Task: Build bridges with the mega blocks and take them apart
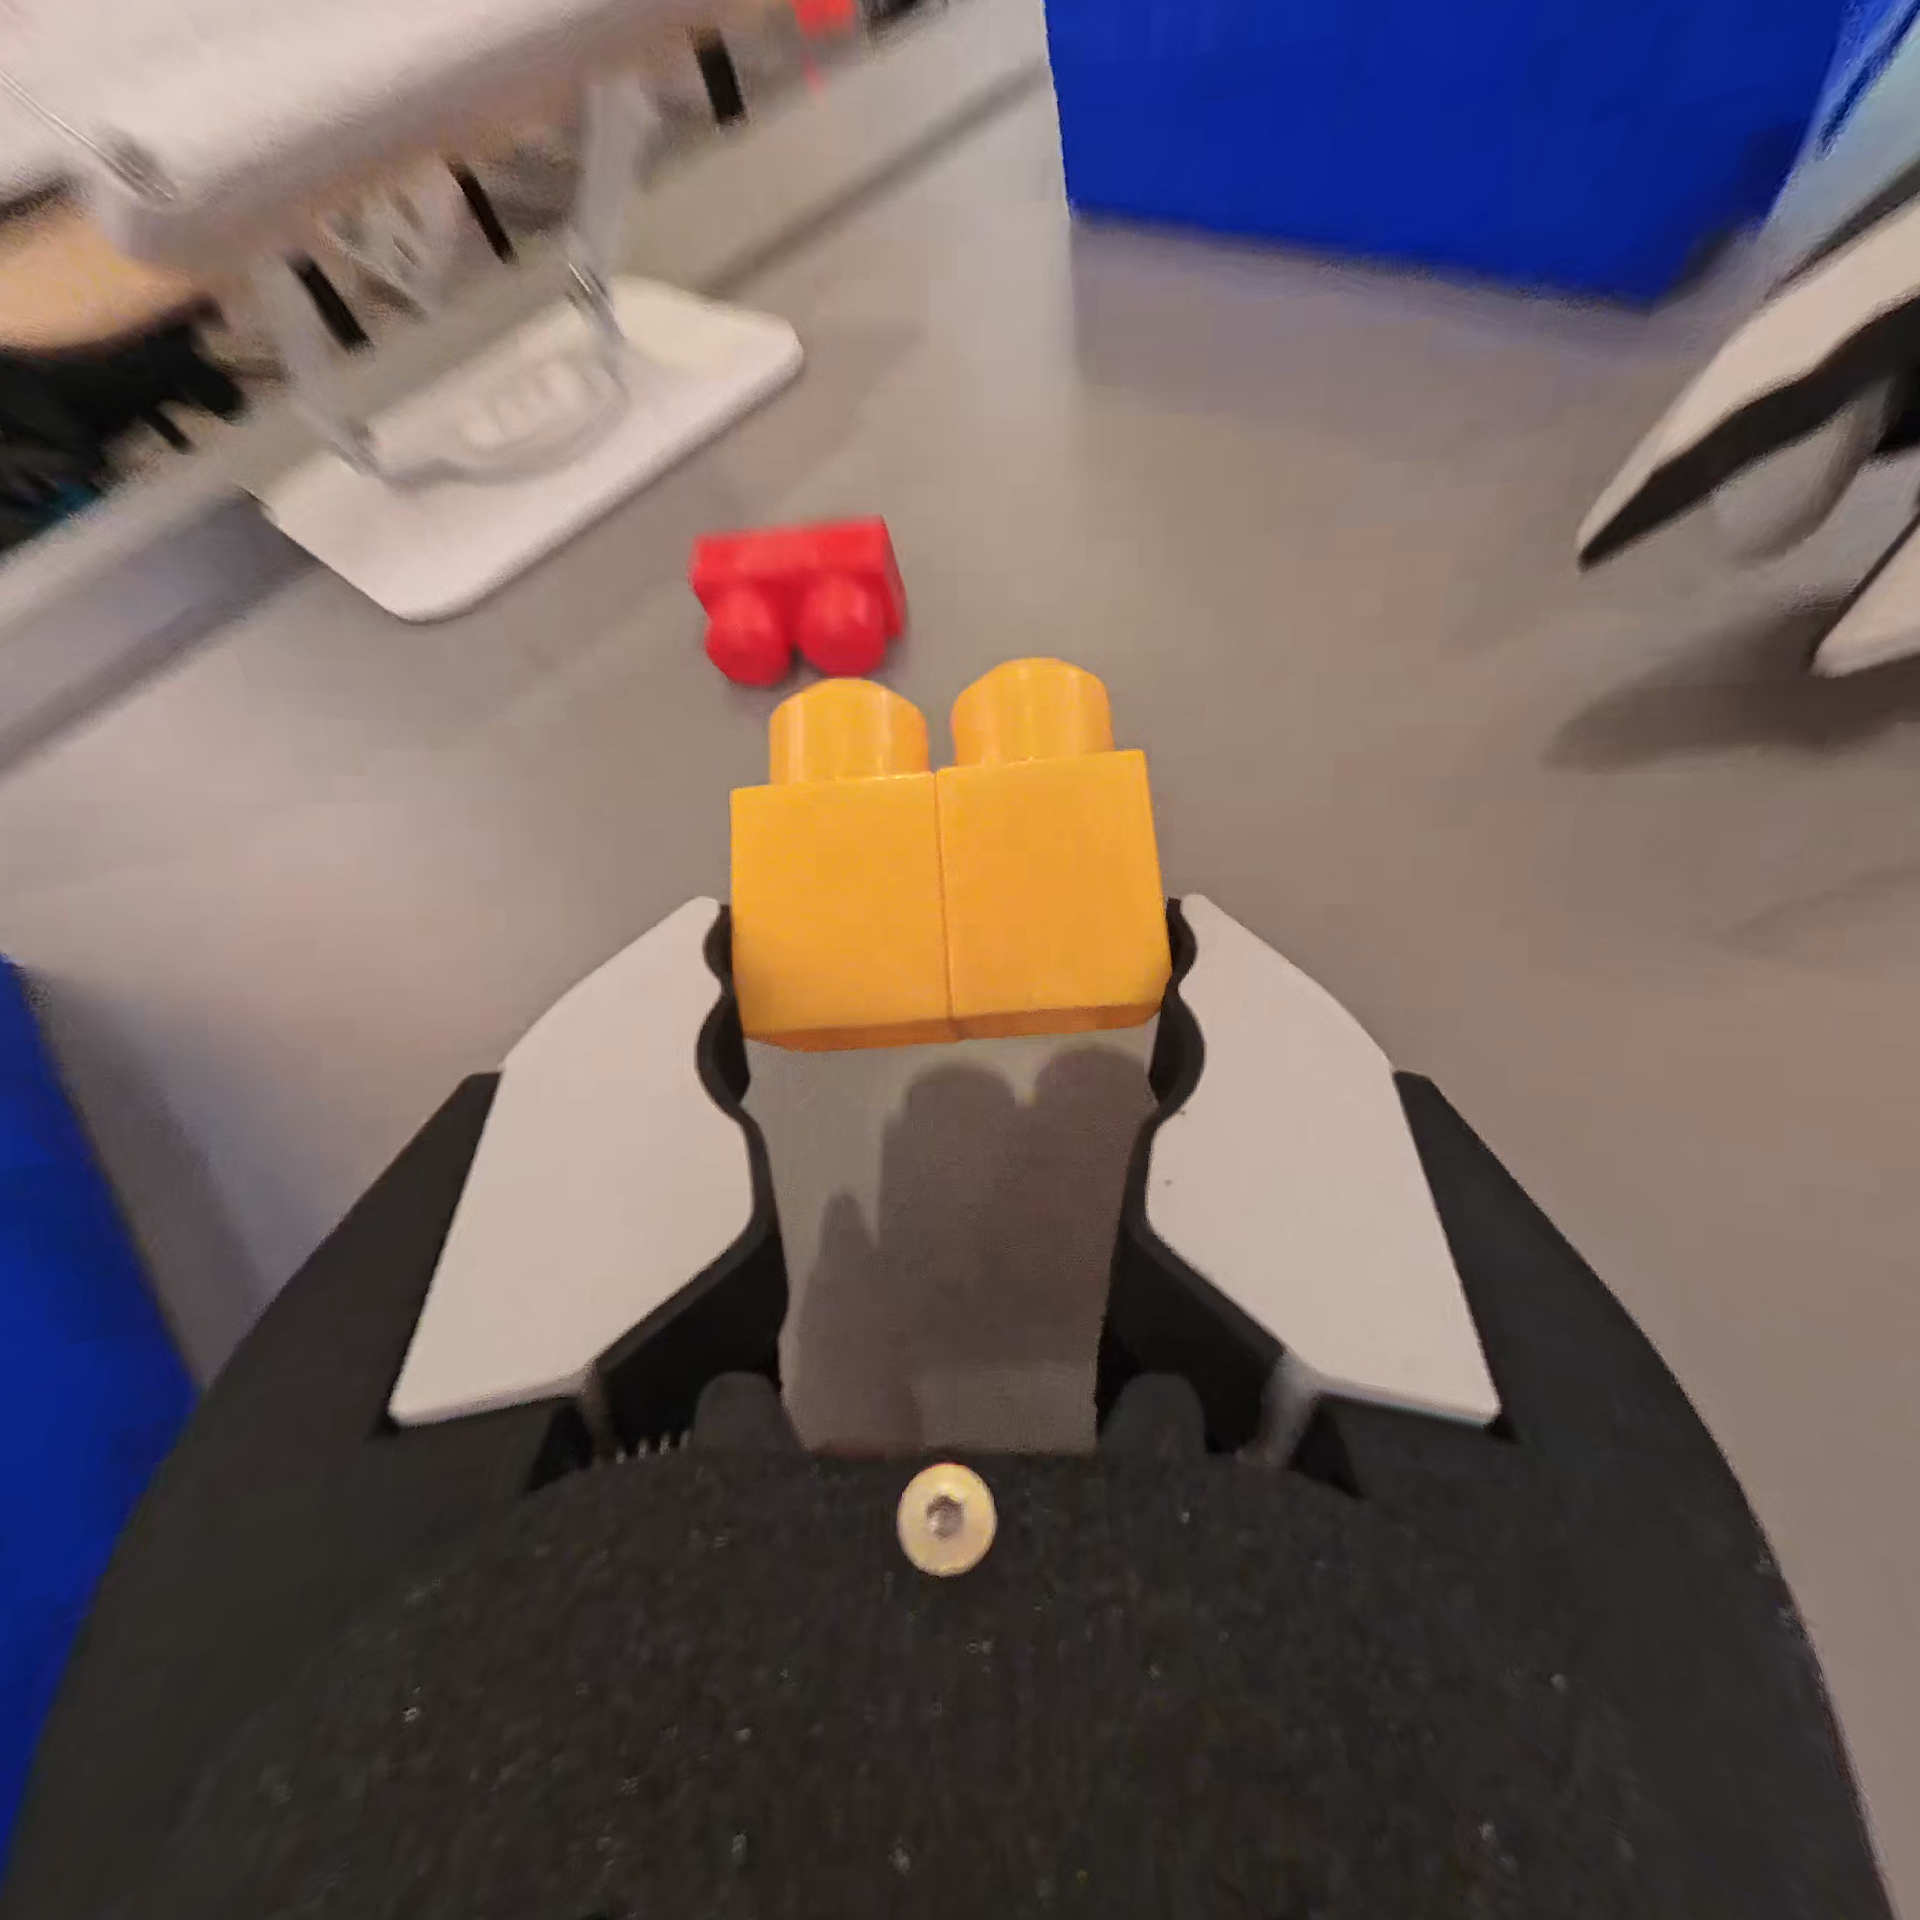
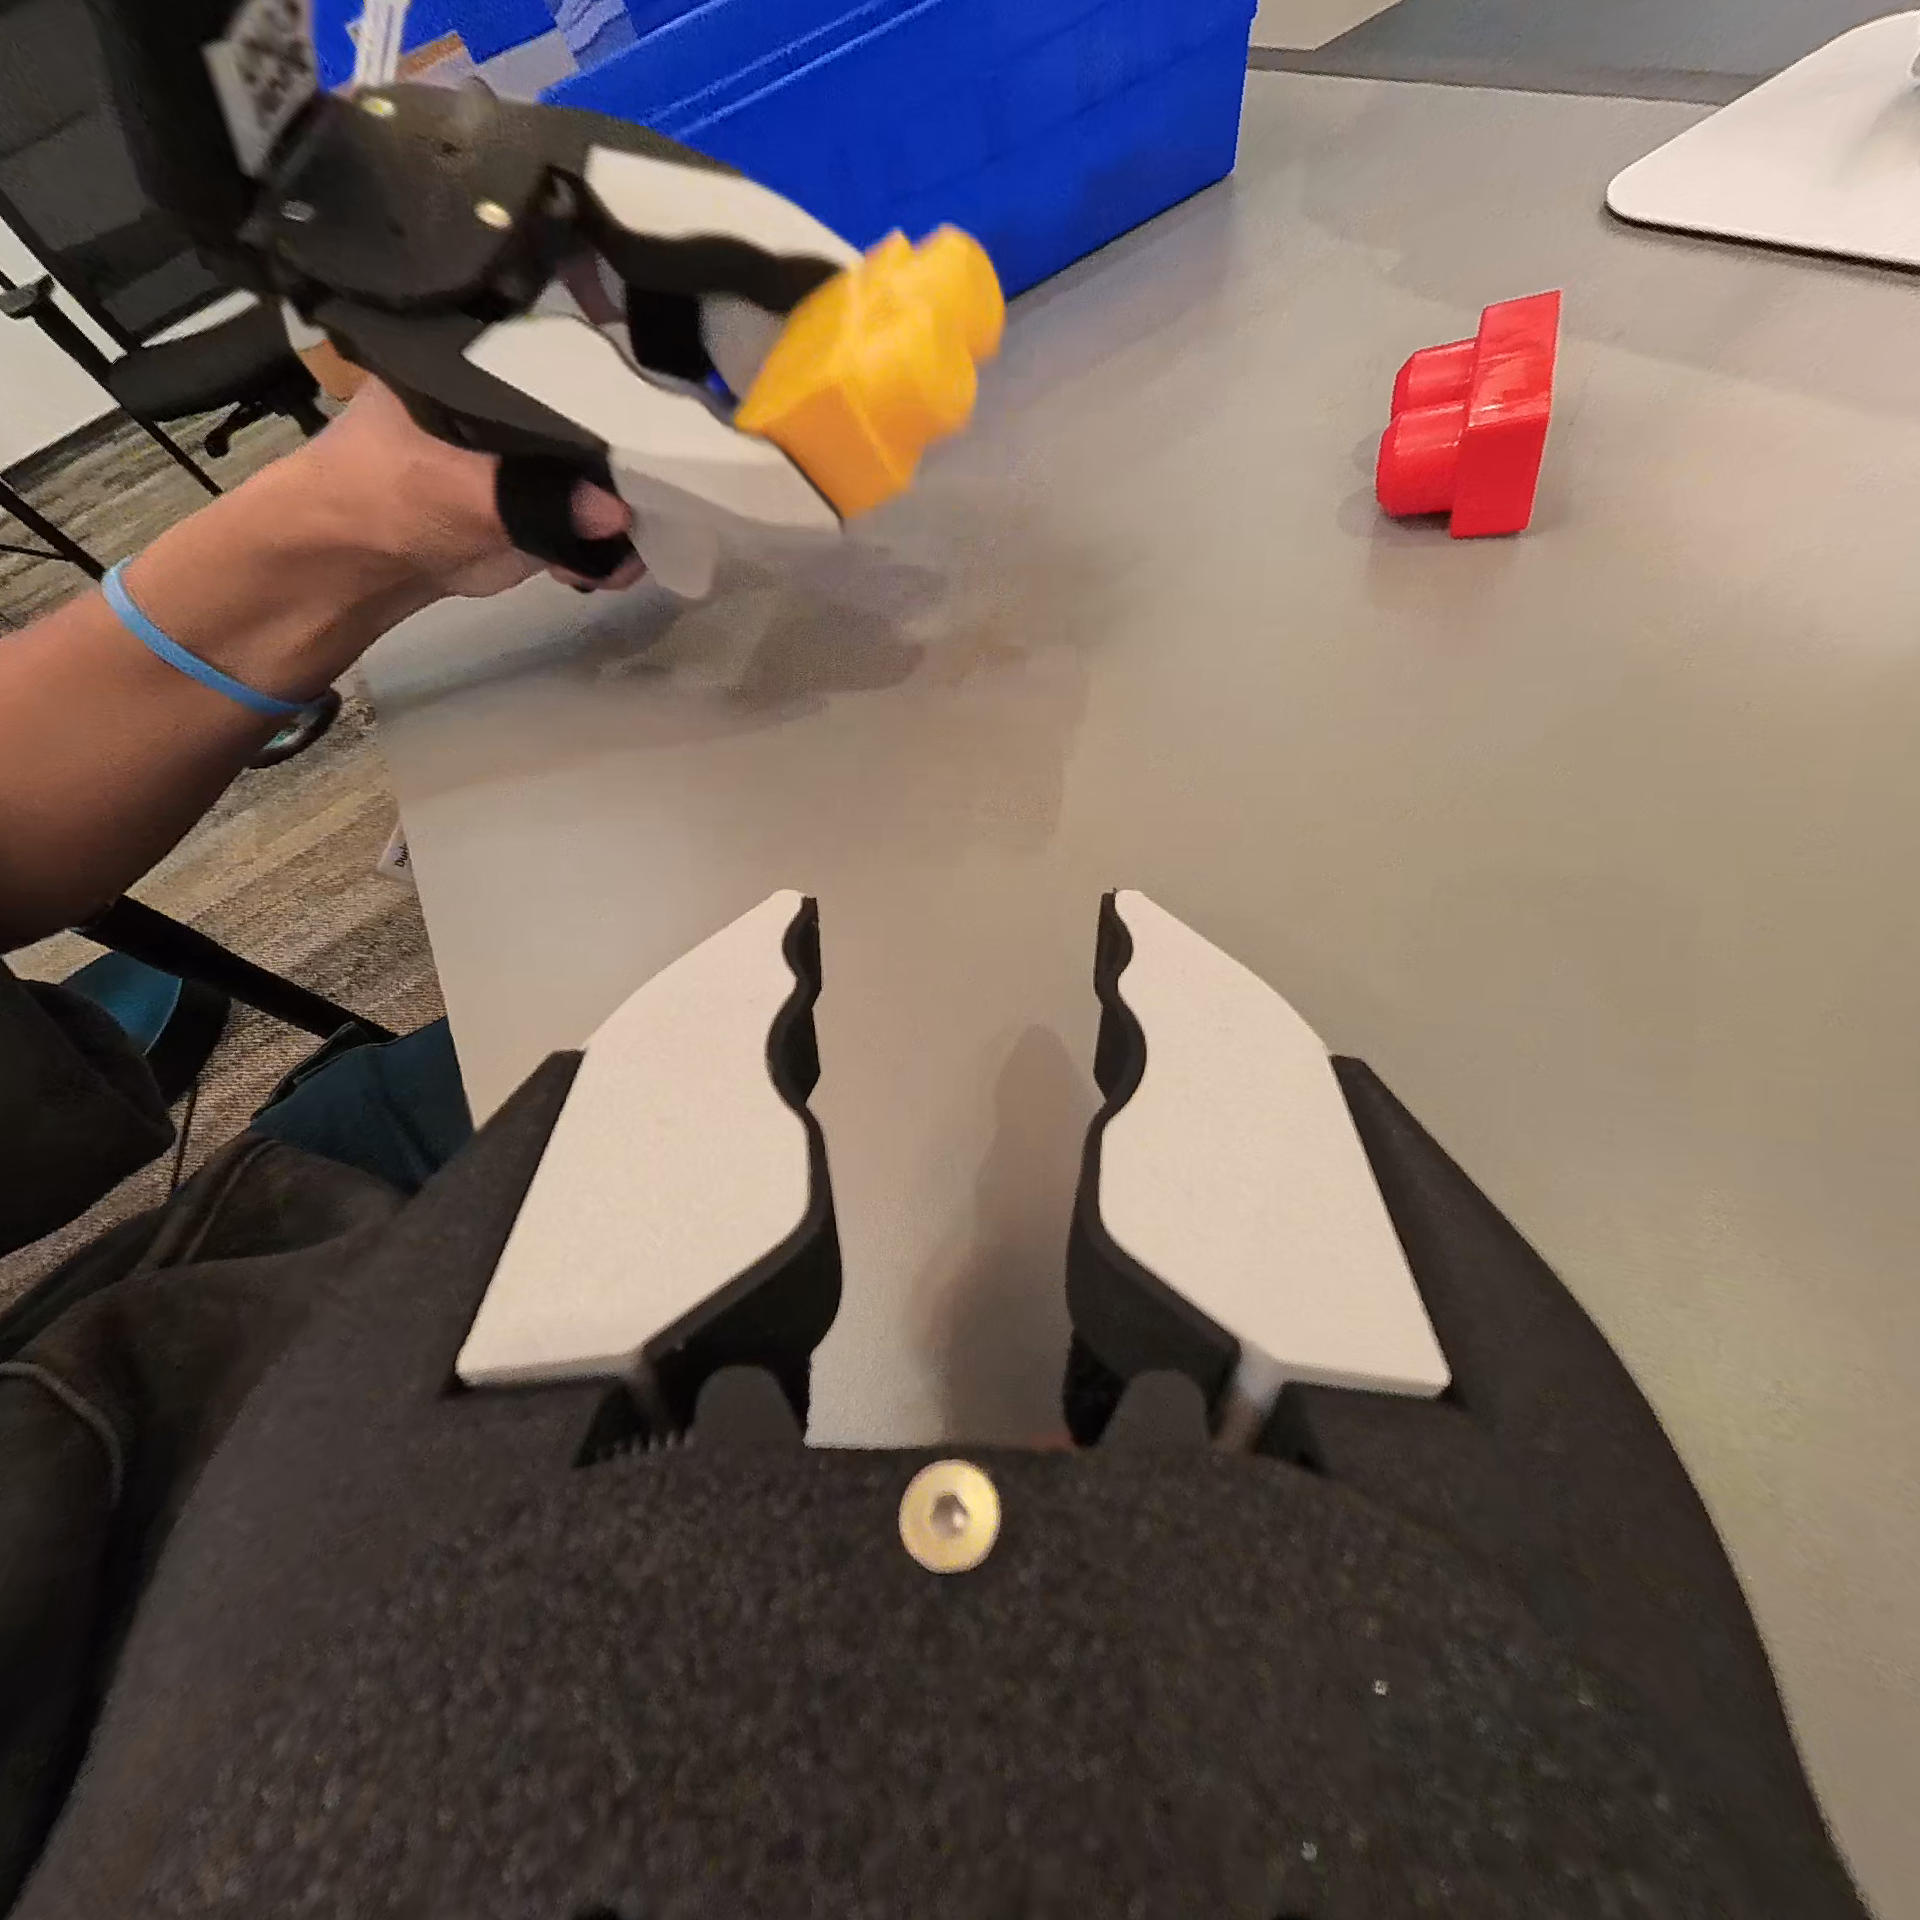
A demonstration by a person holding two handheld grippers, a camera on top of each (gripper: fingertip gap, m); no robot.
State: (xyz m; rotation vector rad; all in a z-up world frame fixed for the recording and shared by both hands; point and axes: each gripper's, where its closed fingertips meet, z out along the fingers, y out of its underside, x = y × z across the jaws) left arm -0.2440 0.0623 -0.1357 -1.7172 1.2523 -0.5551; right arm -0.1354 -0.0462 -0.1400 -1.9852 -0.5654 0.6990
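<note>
My left gripper [image 1: 951,914] is shut on a yellow two-stud block [image 1: 945,894] and holds it above the grey table, studs pointing away. In the right wrist view the same gripper [image 2: 821,395] and yellow block [image 2: 883,364] show at upper left, in the air. A red two-stud block [image 1: 795,597] lies on its side on the table just beyond the yellow one; it also shows in the right wrist view [image 2: 1475,426] at upper right. My right gripper [image 2: 956,914] is open and empty, low over the table. Its fingers [image 1: 1766,416] show at the right edge of the left wrist view.
A blue bin [image 2: 935,114] stands at the back of the grey table [image 2: 1351,831]; it also shows in the left wrist view [image 1: 1403,135]. A white stand base [image 1: 540,447] sits at the back left, also in the right wrist view [image 2: 1787,177]. The table's left edge [image 2: 416,883] drops to carpet. A person's arm [image 2: 208,582] holds the left gripper. Measured from the fingertips, the white stand base [image 1: 540,447] is 35 centimetres or so from the left gripper and 40 centimetres from the right.
</note>
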